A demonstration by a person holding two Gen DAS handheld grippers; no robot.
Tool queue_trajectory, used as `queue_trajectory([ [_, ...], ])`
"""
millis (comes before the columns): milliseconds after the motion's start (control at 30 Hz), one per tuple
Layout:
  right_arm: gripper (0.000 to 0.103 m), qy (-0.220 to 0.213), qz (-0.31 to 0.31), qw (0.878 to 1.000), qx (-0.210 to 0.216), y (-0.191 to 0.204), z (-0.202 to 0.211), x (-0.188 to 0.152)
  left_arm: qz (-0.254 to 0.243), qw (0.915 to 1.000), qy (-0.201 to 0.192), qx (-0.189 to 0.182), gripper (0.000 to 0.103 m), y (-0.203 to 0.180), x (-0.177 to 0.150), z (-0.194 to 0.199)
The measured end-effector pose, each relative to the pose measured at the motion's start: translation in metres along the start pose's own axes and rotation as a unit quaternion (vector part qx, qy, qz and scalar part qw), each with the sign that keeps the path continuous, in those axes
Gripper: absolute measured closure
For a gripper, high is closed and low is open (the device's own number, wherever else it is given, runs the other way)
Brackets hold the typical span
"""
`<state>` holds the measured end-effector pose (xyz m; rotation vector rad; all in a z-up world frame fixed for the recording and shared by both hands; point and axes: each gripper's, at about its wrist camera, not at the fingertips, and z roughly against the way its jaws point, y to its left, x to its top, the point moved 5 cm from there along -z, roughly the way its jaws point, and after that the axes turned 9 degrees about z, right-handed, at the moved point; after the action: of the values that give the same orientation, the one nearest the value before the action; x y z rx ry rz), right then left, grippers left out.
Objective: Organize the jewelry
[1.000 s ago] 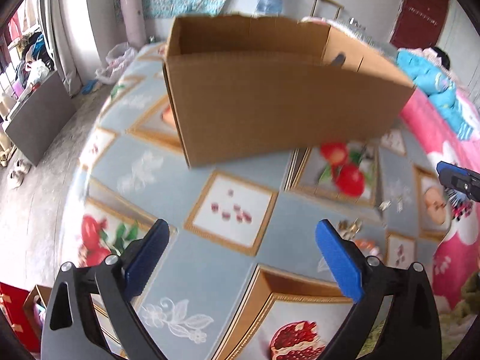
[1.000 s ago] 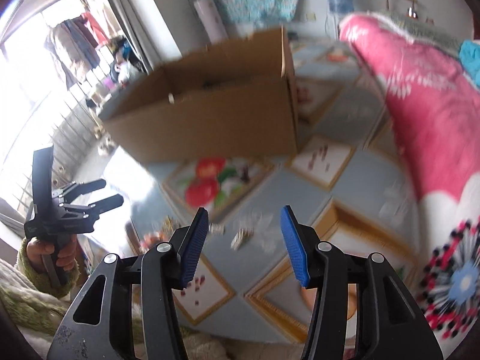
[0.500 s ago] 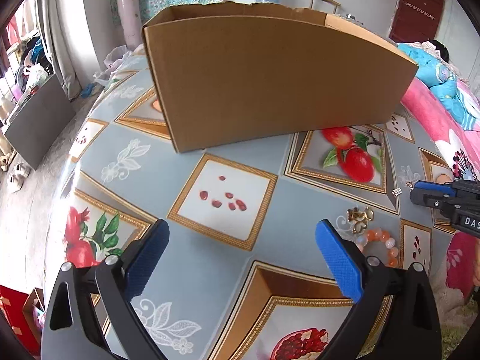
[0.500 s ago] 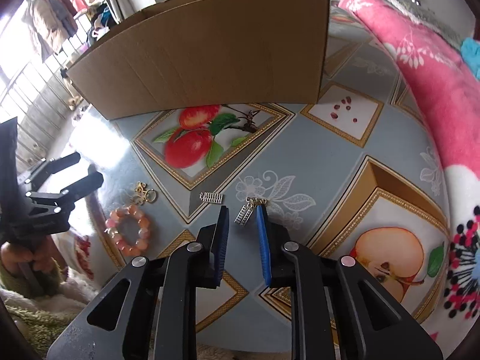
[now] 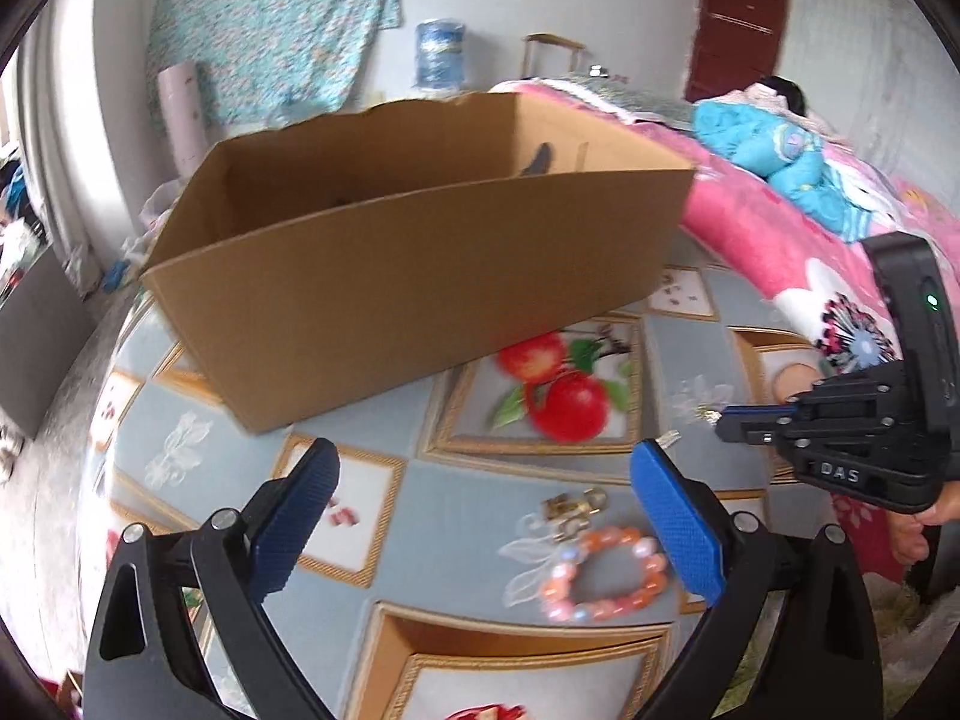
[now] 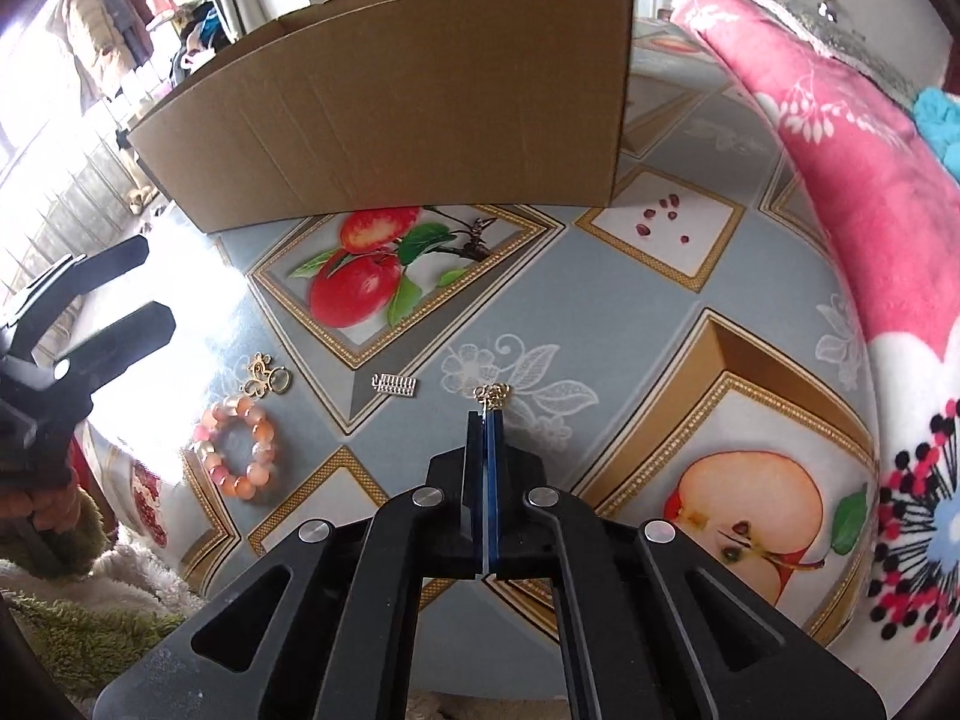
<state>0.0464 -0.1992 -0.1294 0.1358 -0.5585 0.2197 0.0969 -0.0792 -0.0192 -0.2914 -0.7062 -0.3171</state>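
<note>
My right hand-held gripper [image 6: 485, 420], low in the frame's centre, is pinched tight on a small gold earring [image 6: 493, 394] lying on the counter [image 6: 630, 324]. My left hand-held gripper [image 5: 483, 525] stands wide, holding nothing, the bead bracelet [image 5: 600, 570] between its fingers. The cardboard box [image 6: 396, 102] fills the upper frame.

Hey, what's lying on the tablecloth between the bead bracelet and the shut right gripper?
One small silver bar-shaped earring lies between the bead bracelet and the right gripper, otherwise bare tablecloth. The right wrist view shows it clearly.
</note>
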Motion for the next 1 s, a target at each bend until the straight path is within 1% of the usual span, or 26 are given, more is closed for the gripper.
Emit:
queue_trajectory([
  [67,0.103,-0.010,-0.016,1.000,0.015,-0.010,0.003,-0.001,-0.020,0.9997,-0.001,-0.013,0.013,-0.016,0.001,-0.002],
  [167,0.103,-0.025,-0.032,0.999,0.024,-0.020,0.011,0.000,-0.064,0.9975,0.006,-0.029,0.022,-0.044,-0.001,-0.010],
  [233,0.103,-0.032,-0.039,0.998,0.025,-0.026,0.014,0.000,-0.096,0.9948,0.011,-0.032,0.031,-0.060,-0.005,-0.016],
  [267,0.103,-0.035,-0.043,0.998,0.028,-0.030,0.016,-0.003,-0.109,0.9935,0.013,-0.031,0.033,-0.066,-0.006,-0.020],
  [333,0.103,-0.039,-0.049,0.997,0.036,-0.032,0.015,-0.002,-0.136,0.9899,0.022,-0.031,0.043,-0.077,-0.009,-0.029],
  [367,0.103,-0.041,-0.052,0.997,0.042,-0.034,0.014,-0.003,-0.149,0.9878,0.030,-0.033,0.045,-0.082,-0.011,-0.034],
  [433,0.103,-0.044,-0.056,0.996,0.049,-0.038,0.014,-0.004,-0.161,0.9853,0.043,-0.038,0.055,-0.088,-0.013,-0.043],
  [467,0.103,-0.046,-0.058,0.996,0.052,-0.036,0.015,-0.004,-0.165,0.9840,0.052,-0.043,0.057,-0.091,-0.014,-0.047],
  [533,0.103,-0.049,-0.062,0.995,0.059,-0.035,0.016,-0.001,-0.171,0.9819,0.066,-0.046,0.066,-0.094,-0.016,-0.055],
  [633,0.103,-0.054,-0.064,0.994,0.064,-0.037,0.018,-0.003,-0.178,0.9793,0.083,-0.049,0.075,-0.097,-0.017,-0.064],
  [800,0.103,-0.060,-0.074,0.992,0.077,-0.042,0.016,-0.003,-0.194,0.9749,0.096,-0.052,0.087,-0.100,-0.020,-0.069],
  [1000,0.103,-0.062,-0.083,0.991,0.089,-0.046,0.012,-0.002,-0.206,0.9709,0.104,-0.063,0.097,-0.104,-0.022,-0.070],
])
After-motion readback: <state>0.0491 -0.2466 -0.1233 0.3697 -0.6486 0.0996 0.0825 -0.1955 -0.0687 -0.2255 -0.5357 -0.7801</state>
